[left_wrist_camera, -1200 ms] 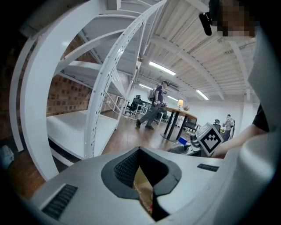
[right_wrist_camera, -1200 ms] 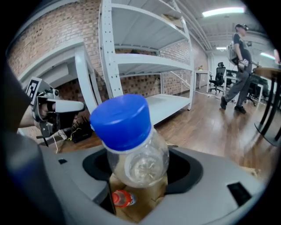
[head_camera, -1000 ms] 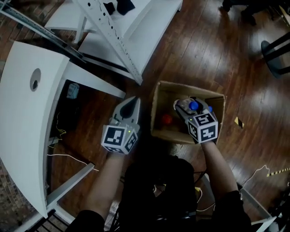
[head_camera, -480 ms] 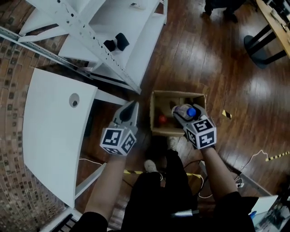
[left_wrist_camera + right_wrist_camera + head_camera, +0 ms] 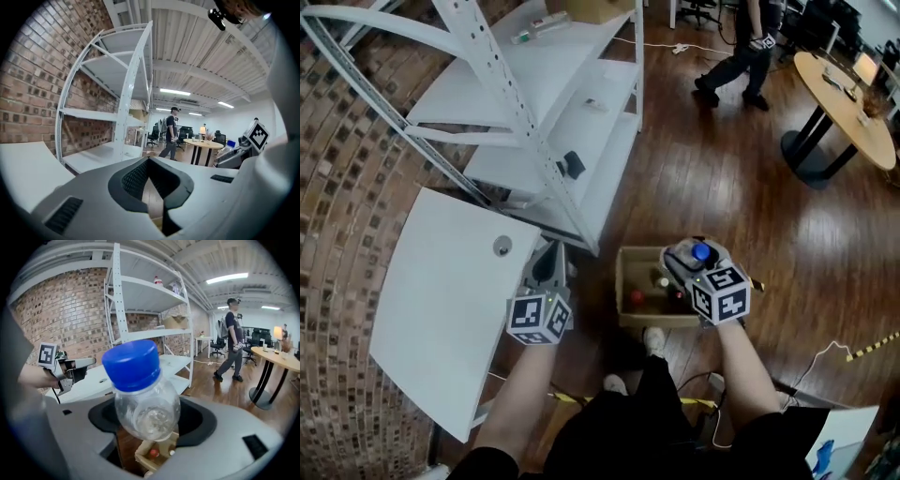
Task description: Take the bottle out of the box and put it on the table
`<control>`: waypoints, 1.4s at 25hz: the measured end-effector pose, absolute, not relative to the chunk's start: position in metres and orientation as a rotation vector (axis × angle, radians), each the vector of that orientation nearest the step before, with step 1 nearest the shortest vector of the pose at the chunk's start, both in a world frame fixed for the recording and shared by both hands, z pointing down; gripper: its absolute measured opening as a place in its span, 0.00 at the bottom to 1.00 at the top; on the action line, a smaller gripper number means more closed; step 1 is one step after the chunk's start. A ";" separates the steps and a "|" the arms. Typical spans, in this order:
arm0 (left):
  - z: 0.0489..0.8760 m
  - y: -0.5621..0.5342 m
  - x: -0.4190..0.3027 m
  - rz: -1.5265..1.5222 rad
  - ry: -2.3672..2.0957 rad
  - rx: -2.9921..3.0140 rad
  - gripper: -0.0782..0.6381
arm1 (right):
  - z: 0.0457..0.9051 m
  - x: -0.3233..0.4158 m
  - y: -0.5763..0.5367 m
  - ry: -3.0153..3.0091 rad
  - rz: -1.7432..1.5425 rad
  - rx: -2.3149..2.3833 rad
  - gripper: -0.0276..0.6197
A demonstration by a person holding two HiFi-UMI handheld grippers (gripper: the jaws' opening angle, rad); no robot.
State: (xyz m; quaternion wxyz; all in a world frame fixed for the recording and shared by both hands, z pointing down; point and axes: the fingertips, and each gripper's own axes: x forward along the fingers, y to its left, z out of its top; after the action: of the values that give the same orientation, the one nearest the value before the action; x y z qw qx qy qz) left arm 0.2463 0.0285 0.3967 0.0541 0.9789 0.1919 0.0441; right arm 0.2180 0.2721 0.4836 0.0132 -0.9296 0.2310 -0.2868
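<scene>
Box (image 5: 622, 286) right of table (image 5: 441, 300); shelves (image 5: 546, 89) seemingly behind.

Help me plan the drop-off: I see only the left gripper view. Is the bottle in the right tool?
Observer: Yes, the right tool is closed on a clear bottle with a blue cap.
Operator: Where is the box?
Observer: The cardboard box stands on the wooden floor, beneath the bottle in the head view.
Operator: Anything else inside it?
Observer: A red-capped item lies in it.
</scene>
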 end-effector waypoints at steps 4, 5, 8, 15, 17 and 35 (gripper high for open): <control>0.350 -0.004 0.242 0.059 0.491 2.985 0.12 | 0.431 0.226 0.256 0.842 -0.834 -2.924 0.54; 0.340 -0.015 0.243 0.039 0.448 2.992 0.12 | 0.421 0.234 0.245 0.909 -0.820 -2.931 0.54; 0.312 -0.045 0.238 -0.004 0.324 3.008 0.12 | 0.394 0.254 0.211 1.106 -0.794 -2.944 0.54; 0.267 -0.124 0.198 -0.034 0.034 3.094 0.12 | 0.351 0.279 0.104 1.557 -0.730 -2.823 0.54; 0.260 -0.159 0.177 -0.067 -0.093 3.103 0.12 | 0.344 0.280 0.059 1.698 -0.699 -2.795 0.54; 0.237 -0.478 -0.143 -0.152 -0.935 2.927 0.12 | 0.311 0.082 -0.354 2.575 -0.621 -2.299 0.54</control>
State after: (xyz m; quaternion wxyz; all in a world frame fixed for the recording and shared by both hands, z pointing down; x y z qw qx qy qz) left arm -0.1435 -0.4776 0.2371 0.0328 0.9509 -0.3037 -0.0492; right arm 0.0819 -0.3543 0.3109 -0.1819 -0.6445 0.7219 -0.1741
